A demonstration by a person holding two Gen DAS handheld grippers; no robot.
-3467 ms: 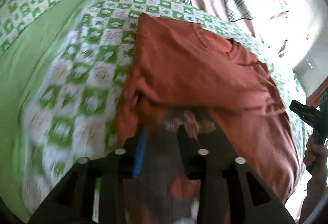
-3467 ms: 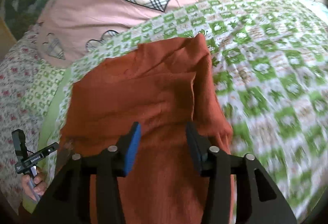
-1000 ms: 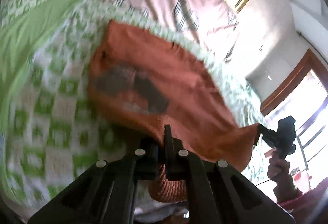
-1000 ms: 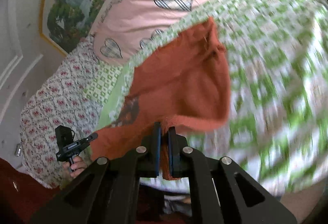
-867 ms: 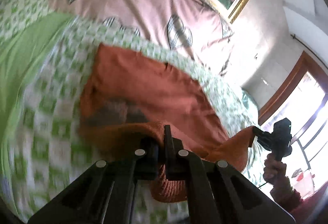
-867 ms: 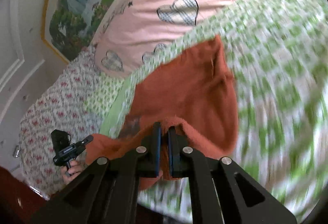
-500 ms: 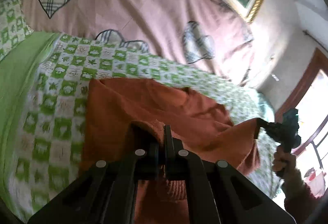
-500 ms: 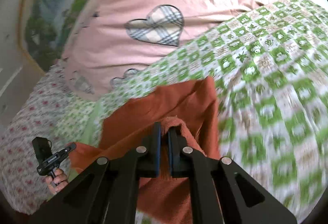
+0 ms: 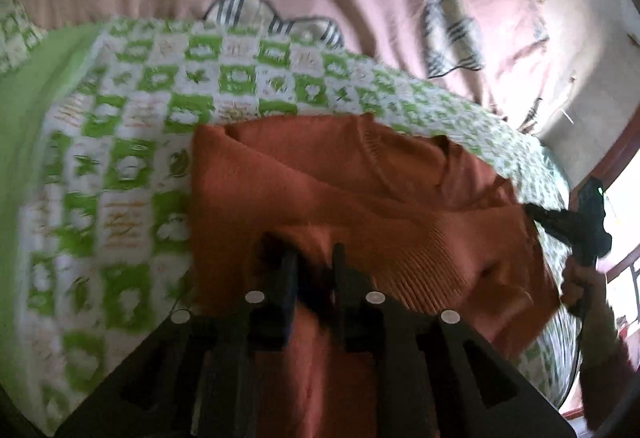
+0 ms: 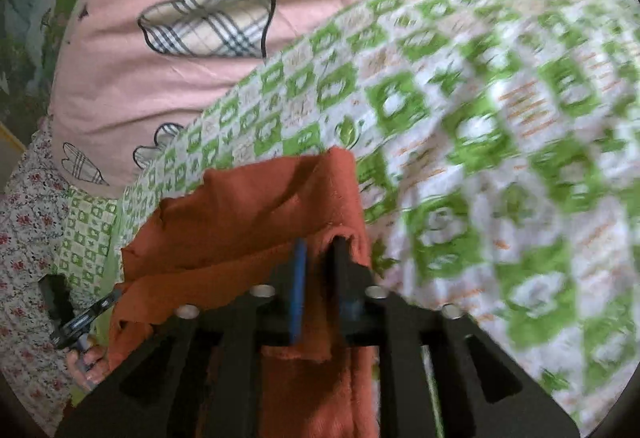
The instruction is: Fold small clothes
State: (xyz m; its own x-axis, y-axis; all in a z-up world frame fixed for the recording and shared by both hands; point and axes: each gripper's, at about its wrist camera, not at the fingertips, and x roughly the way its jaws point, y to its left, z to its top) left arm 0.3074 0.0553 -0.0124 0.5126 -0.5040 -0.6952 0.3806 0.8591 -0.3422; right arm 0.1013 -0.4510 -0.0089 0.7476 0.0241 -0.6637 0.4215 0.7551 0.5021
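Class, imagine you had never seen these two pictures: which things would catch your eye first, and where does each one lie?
The rust-orange knit sweater strikes first, folded over itself in the middle of the green-and-white checked blanket. Next come the left gripper and right gripper at the sweater's near edge, their jaws opening with cloth between them. Behind lies pink bedding with plaid hearts.

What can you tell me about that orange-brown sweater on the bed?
The sweater is rust-orange knit with a ribbed hem and a round neckline at its far edge. It lies on the green-and-white checked blanket, its near part doubled over onto itself, still rumpled. Both claws are opening at the folded edge: the left claw and the right claw each have cloth between their fingers, no longer pinched tight.
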